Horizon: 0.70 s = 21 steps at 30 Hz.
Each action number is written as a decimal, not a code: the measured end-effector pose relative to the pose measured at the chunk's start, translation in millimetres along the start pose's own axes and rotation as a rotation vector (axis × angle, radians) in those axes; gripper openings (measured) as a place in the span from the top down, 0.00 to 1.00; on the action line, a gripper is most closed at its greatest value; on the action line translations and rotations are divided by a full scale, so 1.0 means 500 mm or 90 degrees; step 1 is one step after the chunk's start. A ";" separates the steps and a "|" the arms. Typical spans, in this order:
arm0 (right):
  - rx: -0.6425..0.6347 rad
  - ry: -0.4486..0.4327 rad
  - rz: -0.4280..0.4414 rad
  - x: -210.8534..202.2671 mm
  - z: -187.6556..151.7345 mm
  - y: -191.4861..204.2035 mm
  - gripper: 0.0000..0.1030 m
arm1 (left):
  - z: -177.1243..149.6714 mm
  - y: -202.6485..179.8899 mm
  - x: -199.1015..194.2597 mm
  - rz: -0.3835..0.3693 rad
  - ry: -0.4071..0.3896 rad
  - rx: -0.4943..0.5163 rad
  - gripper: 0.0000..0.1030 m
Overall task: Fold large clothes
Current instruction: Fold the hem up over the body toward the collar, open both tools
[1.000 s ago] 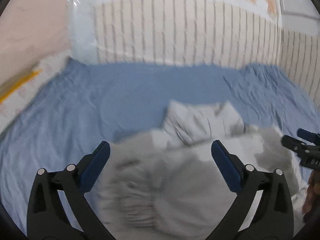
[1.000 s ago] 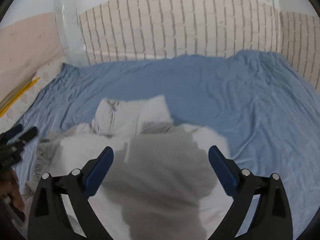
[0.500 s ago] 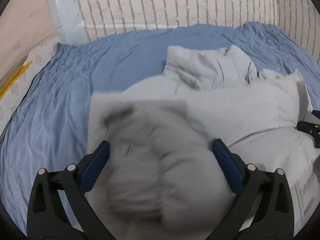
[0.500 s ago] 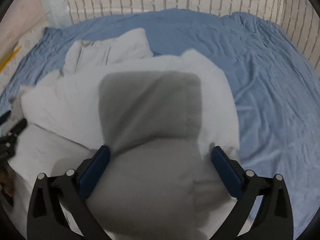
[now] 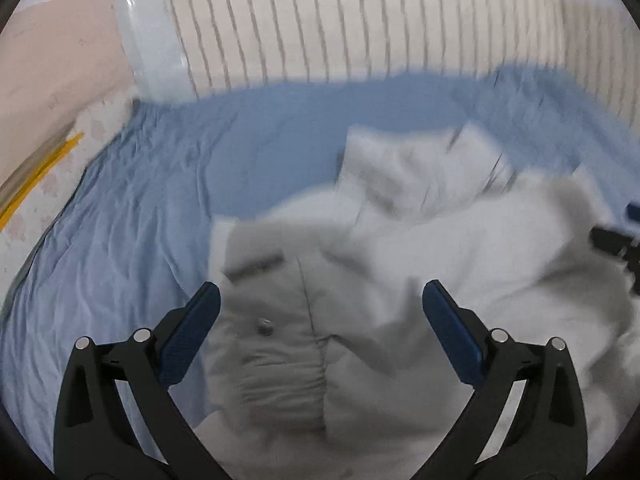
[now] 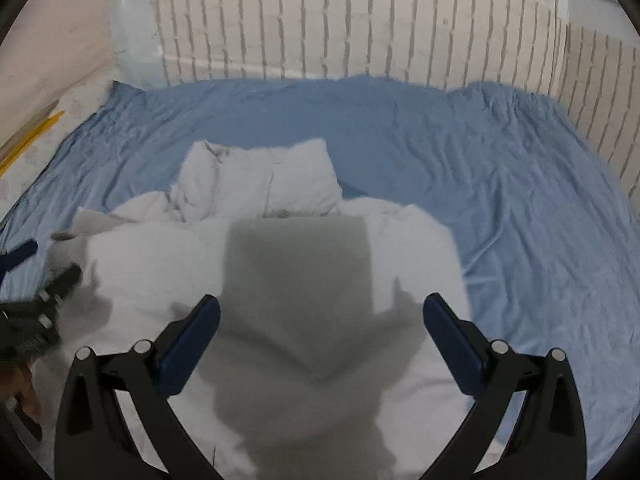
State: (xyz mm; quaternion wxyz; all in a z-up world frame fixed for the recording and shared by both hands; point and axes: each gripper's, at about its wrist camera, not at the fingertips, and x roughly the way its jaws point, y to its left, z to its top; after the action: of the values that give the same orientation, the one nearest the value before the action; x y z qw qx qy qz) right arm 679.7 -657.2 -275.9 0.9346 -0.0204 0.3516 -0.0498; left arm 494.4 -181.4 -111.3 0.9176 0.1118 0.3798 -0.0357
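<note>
A: White jacket point(image 6: 280, 280) lies mid-bed on the blue sheet point(image 6: 520, 200), collar at 12 o'clock. Puffy, soft, light.

B: Left gripper point(image 5: 320, 312) and right gripper point(image 6: 320, 316) both spread, empty. Pinch the hem corners.

Soft, even indoor light; its source is hard to place, perhaps above and behind. In the right wrist view a dark blocky shadow point(image 6: 296, 280) falls on the white jacket point(image 6: 412, 248), and focus is fair. The left wrist view is smeared by motion blur, worst across the far brick-pattern wall point(image 5: 360, 32). Fisheye bending curves the edges, with black corners.
</note>
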 end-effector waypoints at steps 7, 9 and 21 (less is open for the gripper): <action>0.021 0.077 0.003 0.138 -0.030 -0.003 0.01 | -0.033 0.019 0.093 -0.040 0.042 -0.071 0.03; 0.045 0.077 0.020 0.114 -0.026 -0.015 0.02 | -0.028 0.040 0.067 -0.061 0.043 -0.097 0.04; 0.007 -0.093 0.022 -0.404 -0.247 -0.183 0.02 | -0.302 0.302 -0.553 0.042 -0.155 -0.153 0.03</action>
State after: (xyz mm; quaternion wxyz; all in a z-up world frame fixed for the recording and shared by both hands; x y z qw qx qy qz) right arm 440.2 -726.8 -229.7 0.9585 -0.0128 0.2827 -0.0339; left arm 217.1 -4.7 7.0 0.9642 0.0086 0.2638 0.0268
